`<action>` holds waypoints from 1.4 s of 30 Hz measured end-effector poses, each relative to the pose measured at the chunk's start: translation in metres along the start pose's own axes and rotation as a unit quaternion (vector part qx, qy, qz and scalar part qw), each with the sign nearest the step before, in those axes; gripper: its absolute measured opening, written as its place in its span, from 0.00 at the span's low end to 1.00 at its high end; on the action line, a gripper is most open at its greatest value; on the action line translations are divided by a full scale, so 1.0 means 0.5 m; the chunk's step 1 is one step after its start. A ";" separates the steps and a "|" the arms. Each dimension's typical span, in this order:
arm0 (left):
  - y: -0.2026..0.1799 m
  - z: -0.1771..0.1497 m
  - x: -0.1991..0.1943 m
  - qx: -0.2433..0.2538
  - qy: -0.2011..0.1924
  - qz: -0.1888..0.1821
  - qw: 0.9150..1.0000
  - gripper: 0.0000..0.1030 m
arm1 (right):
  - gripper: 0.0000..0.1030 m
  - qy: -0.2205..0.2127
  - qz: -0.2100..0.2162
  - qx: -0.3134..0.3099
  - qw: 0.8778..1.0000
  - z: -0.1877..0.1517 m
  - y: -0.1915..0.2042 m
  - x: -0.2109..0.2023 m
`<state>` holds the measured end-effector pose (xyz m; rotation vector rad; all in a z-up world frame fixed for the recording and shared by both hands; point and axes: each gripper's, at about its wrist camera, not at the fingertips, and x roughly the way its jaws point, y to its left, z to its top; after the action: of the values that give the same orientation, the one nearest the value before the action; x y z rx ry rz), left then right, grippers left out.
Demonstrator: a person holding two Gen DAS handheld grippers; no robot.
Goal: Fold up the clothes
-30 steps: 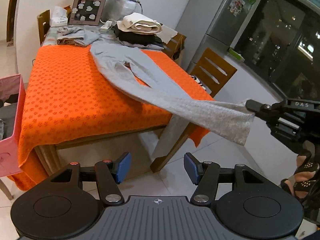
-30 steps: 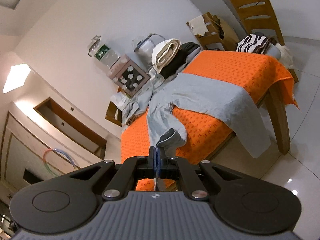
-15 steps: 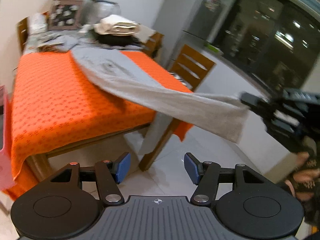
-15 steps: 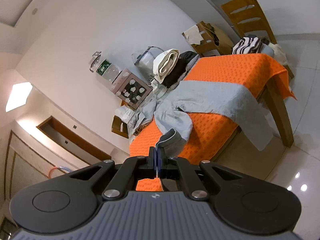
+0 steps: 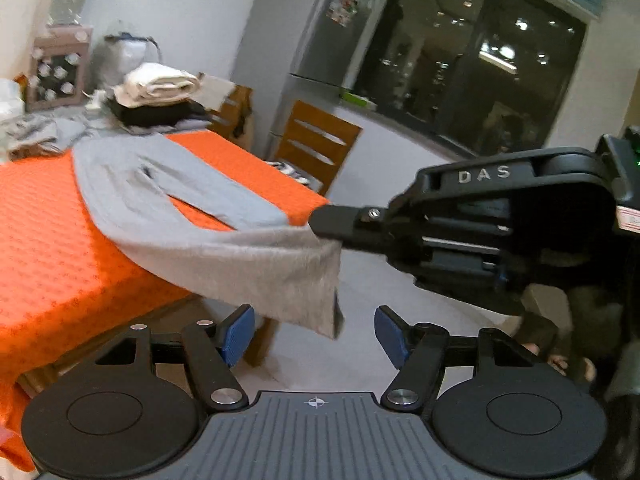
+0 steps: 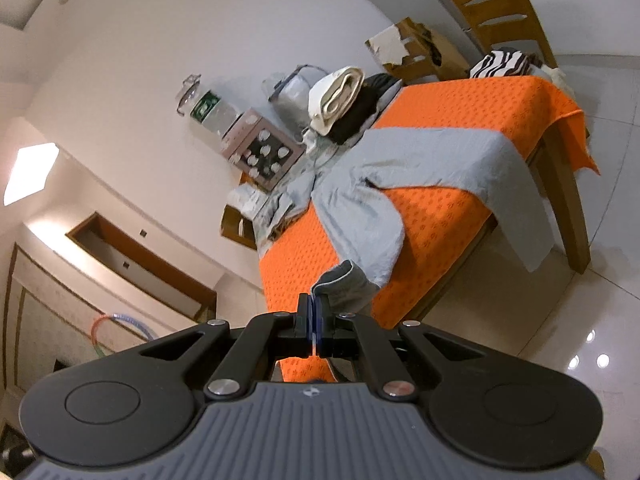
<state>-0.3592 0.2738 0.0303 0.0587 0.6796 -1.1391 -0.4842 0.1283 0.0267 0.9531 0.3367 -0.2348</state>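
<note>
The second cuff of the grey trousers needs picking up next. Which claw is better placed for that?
Left. The left claw is open and empty, just below the held leg's hem. The right claw is shut on one cuff of the grey cotton trousers; the other leg hangs over the orange-covered table edge.

white walls [image 6: 140, 60], dark window [image 5: 472, 64]

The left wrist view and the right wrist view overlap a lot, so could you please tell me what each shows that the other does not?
Only the left wrist view shows the open left gripper, the right gripper's outside, the fridge and the dark window.

Only the right wrist view shows the second trouser leg hanging over the table edge, the hoop and the zebra-striped cloth.

Both show the grey trousers, one cuff pinched in the right gripper, the orange tablecloth, the folded pile and the wooden chair.
</note>
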 end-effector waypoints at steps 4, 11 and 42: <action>0.009 0.007 0.007 -0.004 -0.006 0.030 1.000 0.46 | 0.03 0.006 0.002 -0.008 1.000 -0.002 0.010 0.008; 0.006 0.009 -0.018 0.017 -0.029 0.042 0.999 0.02 | 0.04 0.011 -0.008 -0.058 0.998 0.005 0.015 0.013; 0.082 -0.012 0.029 -0.078 0.007 0.140 0.987 0.24 | 0.14 0.098 -0.041 -0.178 0.978 0.101 -0.138 0.016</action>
<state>-0.3239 0.2822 0.0058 0.0285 0.7447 -0.8140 -0.4915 0.0475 -0.0018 0.6099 0.5785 -0.1485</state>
